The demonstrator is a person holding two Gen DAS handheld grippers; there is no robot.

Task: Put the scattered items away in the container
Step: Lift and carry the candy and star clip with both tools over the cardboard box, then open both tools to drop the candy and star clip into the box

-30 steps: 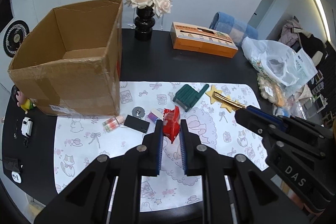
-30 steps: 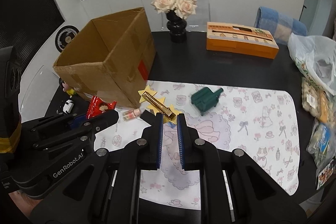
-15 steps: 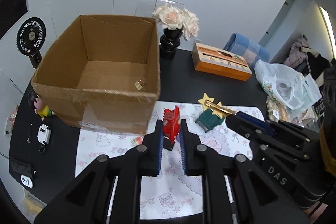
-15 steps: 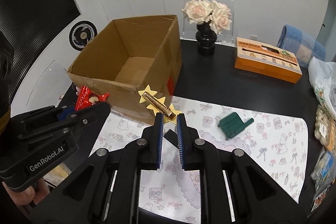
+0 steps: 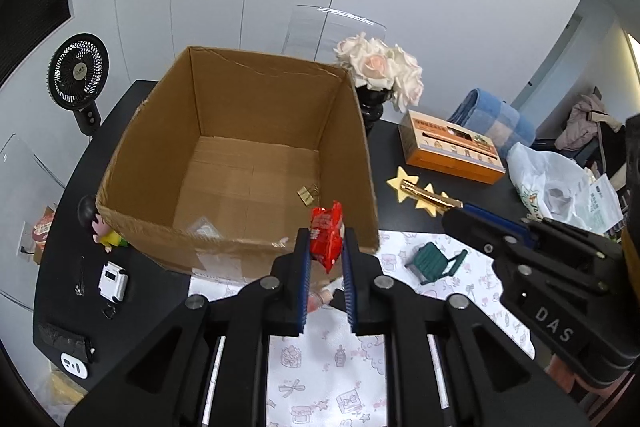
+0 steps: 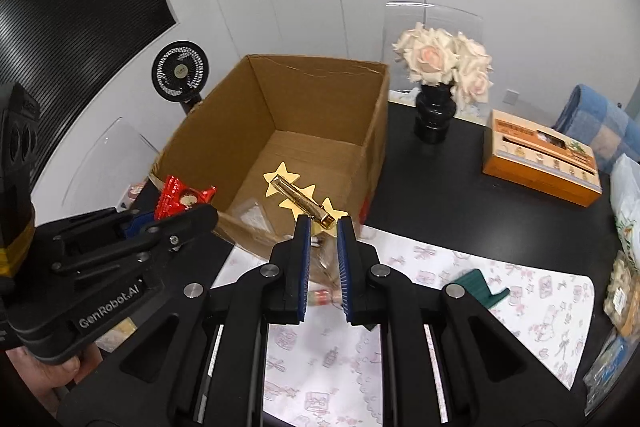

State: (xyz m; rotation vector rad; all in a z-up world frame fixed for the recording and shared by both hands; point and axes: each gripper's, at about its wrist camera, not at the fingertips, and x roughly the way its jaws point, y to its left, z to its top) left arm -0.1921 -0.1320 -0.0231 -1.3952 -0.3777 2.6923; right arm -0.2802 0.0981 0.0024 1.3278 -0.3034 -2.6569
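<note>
Jaws clamp crinkly red packet [image 5: 327, 233] and gold star clip [image 6: 305, 198] over cardboard box [image 5: 256, 115].

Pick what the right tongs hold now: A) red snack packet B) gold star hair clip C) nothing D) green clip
B: the right tongs pinch the end of the star clip above the box, while the red packet sits in the left tongs.
</note>
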